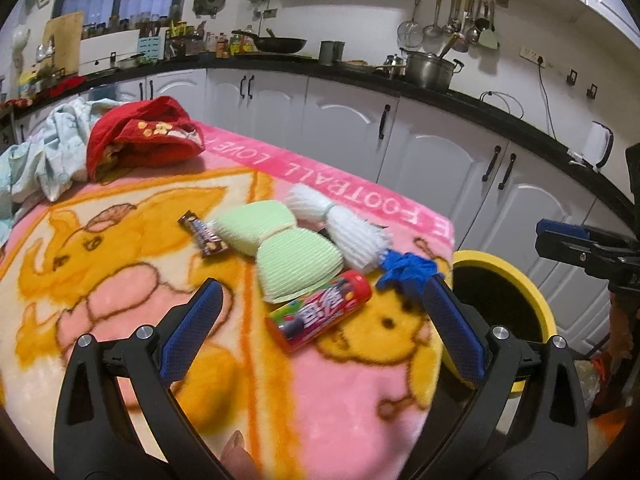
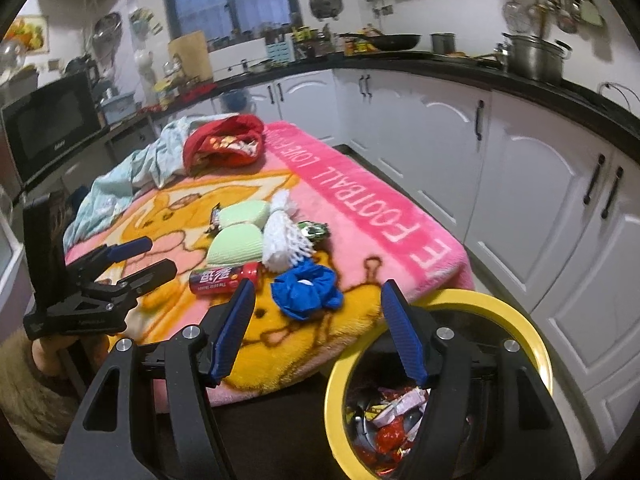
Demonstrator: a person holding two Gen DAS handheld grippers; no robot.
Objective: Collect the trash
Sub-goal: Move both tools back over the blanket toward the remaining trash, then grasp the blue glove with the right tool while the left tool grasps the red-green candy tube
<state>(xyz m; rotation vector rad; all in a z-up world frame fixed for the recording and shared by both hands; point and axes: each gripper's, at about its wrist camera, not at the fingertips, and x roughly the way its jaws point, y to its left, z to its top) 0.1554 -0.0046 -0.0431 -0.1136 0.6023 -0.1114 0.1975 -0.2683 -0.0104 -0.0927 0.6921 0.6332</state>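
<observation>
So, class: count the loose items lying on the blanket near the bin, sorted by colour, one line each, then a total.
Green foam net: 1
White foam net: 1
Blue crumpled glove: 1
Red candy tube: 1
Brown snack wrapper: 1
Green shiny wrapper: 1
Total: 6

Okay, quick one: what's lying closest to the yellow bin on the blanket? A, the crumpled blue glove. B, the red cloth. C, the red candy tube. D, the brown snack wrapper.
A: the blue glove lies at the blanket's corner right beside the yellow bin; the candy tube lies farther from it.
</observation>
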